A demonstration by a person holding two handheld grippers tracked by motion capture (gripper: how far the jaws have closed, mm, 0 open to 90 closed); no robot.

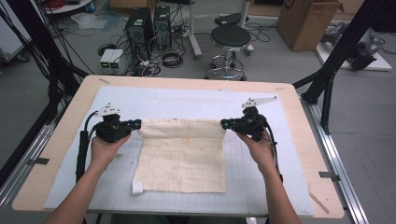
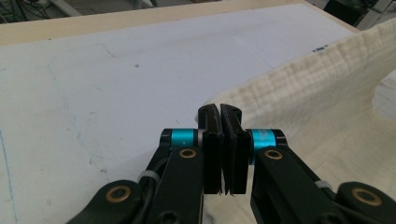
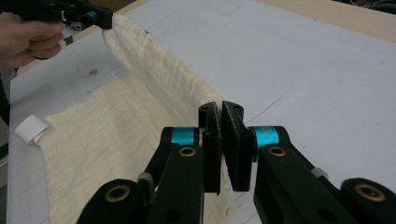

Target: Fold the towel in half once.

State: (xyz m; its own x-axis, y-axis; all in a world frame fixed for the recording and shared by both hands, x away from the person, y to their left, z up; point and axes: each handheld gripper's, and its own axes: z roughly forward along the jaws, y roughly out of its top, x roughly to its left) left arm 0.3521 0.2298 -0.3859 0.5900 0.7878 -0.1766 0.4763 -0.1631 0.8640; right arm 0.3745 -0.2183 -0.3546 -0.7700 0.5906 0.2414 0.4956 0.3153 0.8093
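A cream waffle-weave cloth (image 1: pixel 182 158) lies spread on the white mat (image 1: pixel 187 102), its far edge lifted and stretched between both grippers. My left gripper (image 1: pixel 138 124) is shut on the cloth's far left corner; in the left gripper view the jaws (image 2: pixel 219 112) pinch the cloth (image 2: pixel 327 93) where its edge runs off to the right. At the far right corner my right gripper (image 1: pixel 223 124) is shut on the cloth (image 3: pixel 116 130), pads together (image 3: pixel 220 109) on the fabric. A white tag (image 1: pixel 137 188) sticks out at the cloth's near left corner. The left gripper (image 3: pixel 100 18) also appears far off in the right gripper view.
The mat covers a wooden table (image 1: pixel 299 121). Beyond the table on the floor stand a black stool (image 1: pixel 229 37), computer towers (image 1: pixel 140 25) with cables, and a cardboard box (image 1: pixel 308 21). Black frame struts (image 1: pixel 336 60) rise at both sides.
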